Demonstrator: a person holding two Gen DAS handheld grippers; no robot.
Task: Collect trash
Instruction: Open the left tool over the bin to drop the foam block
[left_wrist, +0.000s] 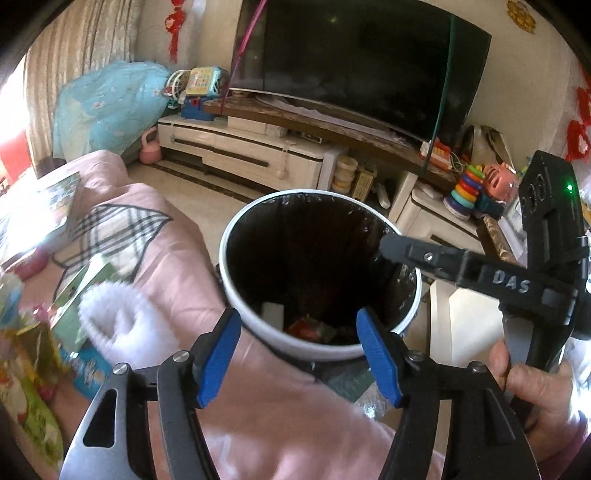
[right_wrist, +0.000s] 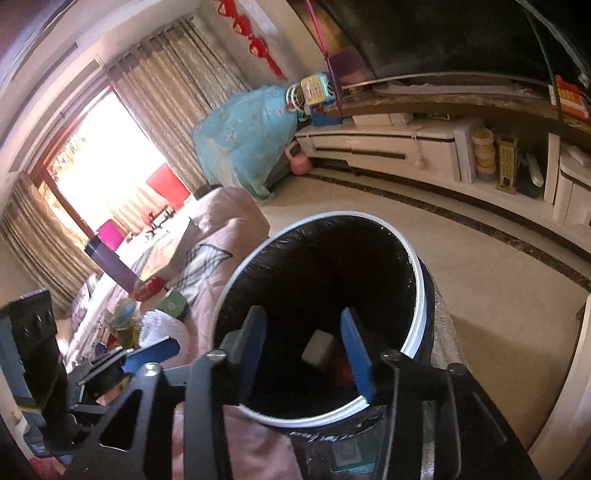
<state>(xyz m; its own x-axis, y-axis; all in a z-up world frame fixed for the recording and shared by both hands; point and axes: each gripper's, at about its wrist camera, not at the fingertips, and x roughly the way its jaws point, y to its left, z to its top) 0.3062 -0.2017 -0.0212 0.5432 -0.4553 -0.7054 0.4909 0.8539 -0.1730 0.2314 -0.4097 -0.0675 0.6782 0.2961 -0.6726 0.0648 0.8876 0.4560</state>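
Both the left hand-held gripper (left_wrist: 299, 354) and the right hand-held gripper (right_wrist: 303, 350) hang released and empty over the bin (left_wrist: 236, 295), while the wrappers (left_wrist: 26, 384) left of them look light, crinkly, best pinched by an edge.

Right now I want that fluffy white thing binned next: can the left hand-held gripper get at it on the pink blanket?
Probably yes. The left hand-held gripper is open and empty, and the fluffy white thing lies uncovered on the pink blanket just to its left, nothing between them.
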